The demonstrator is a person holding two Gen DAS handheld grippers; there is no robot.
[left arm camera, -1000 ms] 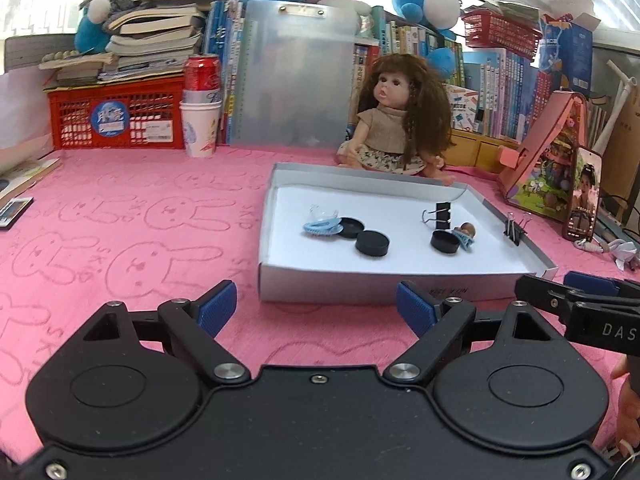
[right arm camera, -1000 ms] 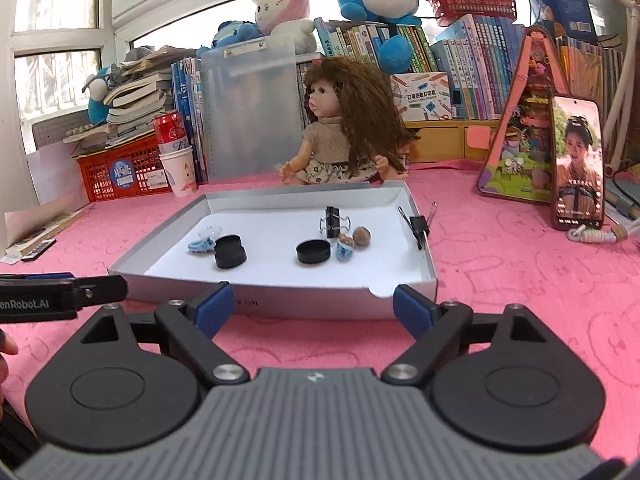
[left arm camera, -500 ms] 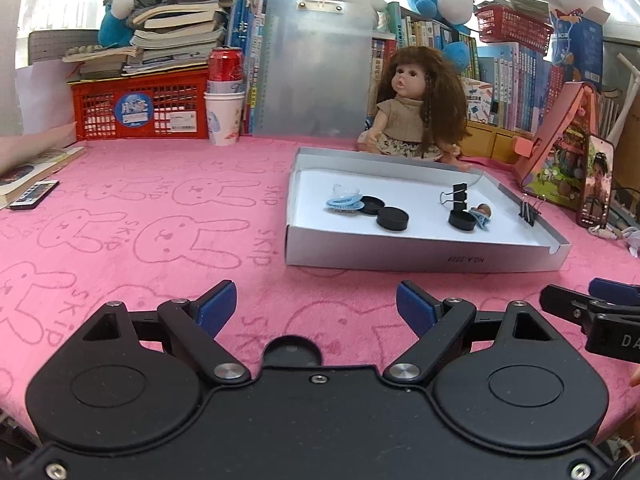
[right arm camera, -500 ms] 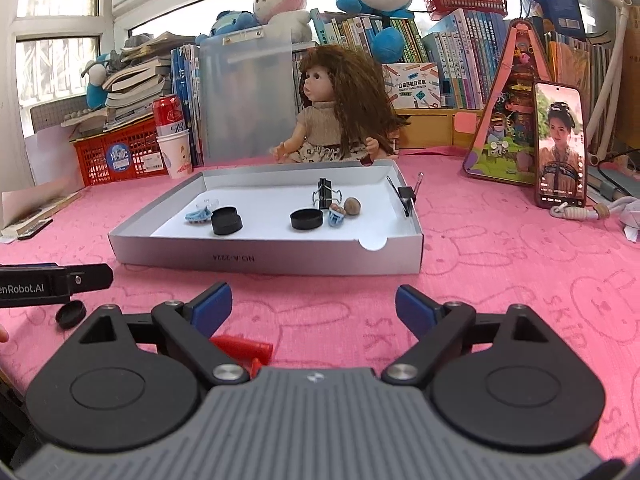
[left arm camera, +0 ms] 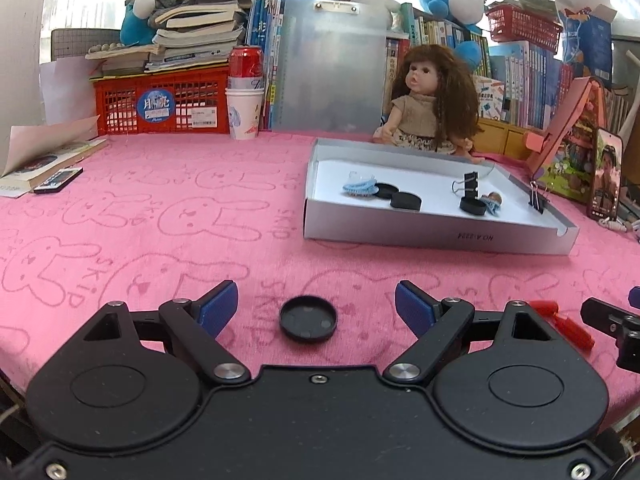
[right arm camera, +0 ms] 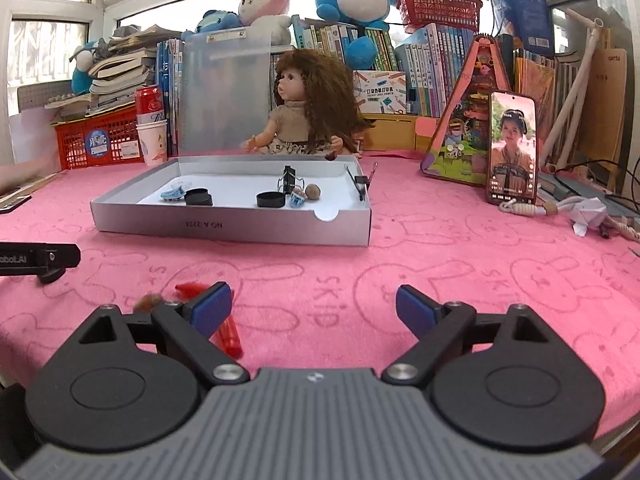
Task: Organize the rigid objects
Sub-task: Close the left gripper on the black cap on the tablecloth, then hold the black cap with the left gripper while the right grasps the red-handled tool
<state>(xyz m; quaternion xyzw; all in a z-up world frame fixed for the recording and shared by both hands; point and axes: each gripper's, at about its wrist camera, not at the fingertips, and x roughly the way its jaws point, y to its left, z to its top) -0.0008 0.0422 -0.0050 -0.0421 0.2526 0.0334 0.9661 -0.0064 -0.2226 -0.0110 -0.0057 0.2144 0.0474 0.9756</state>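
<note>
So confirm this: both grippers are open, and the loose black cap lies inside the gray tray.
Not quite. Both the left gripper and right gripper are open, but the black cap lies on the pink cloth, outside the gray tray; the left wrist view shows it.

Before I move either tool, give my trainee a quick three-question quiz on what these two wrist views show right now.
1. True or false: the left tool is shut on the black cap.
2. Multiple choice: the red object by the right tool lies (A) inside the grey tray, (B) on the pink cloth, (C) on the doll.
3. Fill in: one binder clip is clipped to the tray's ____ wall.

Key: 1 false, the tool is open and the cap lies on the cloth between its fingers. 2 B. 3 right.
</note>
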